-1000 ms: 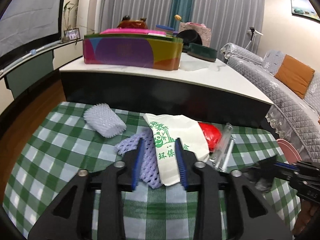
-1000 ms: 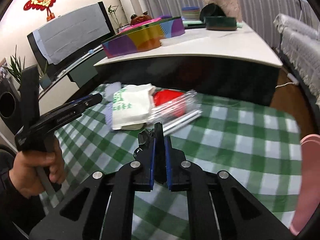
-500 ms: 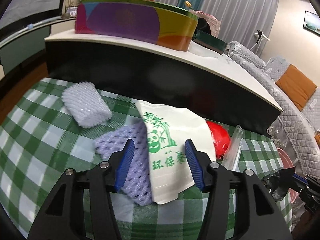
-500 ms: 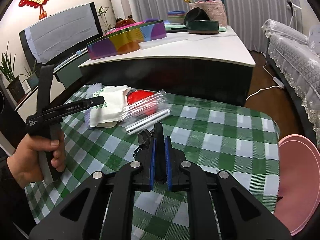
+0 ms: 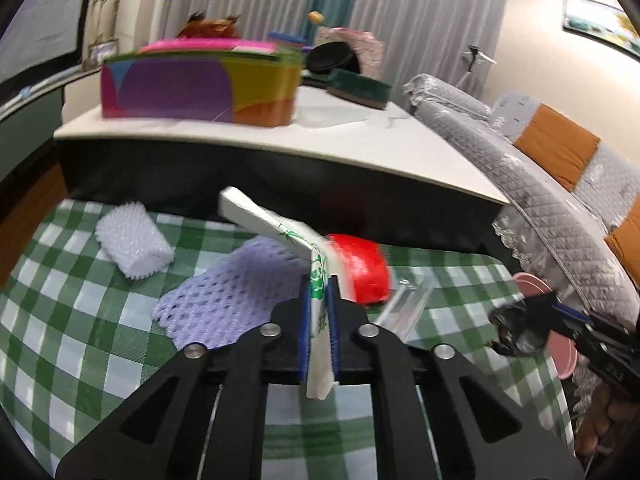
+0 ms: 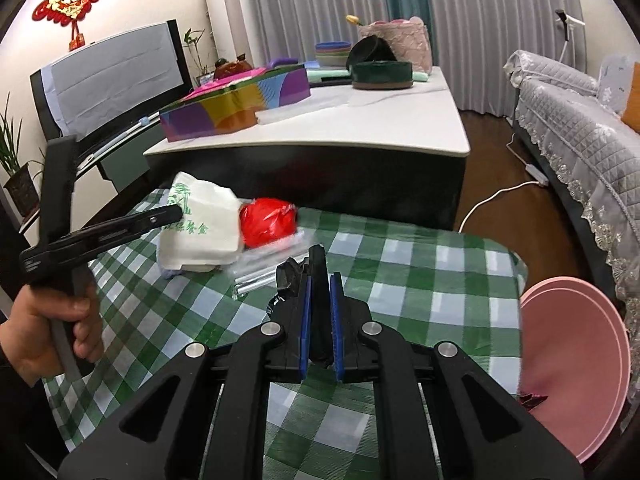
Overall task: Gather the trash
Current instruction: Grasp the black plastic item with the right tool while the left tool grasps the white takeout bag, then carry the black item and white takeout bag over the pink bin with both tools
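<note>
Trash is being gathered from the checked bench [image 5: 80, 360]: we are pinching the white paper bag [image 5: 320, 320] in the left claw [image 5: 319, 322], just beside the red wrapper [image 5: 360, 268], and gripping a black scrap [image 6: 290, 280] in the right claw [image 6: 319, 328]. Next, we judge, both loads are heading for the pink bin [image 6: 572, 360], beyond the red wrapper.

I can read green Chinese words, 环保餐盒, on the white paper bag [image 6: 200, 224] pinched between my left fingers [image 5: 306, 320].
</note>
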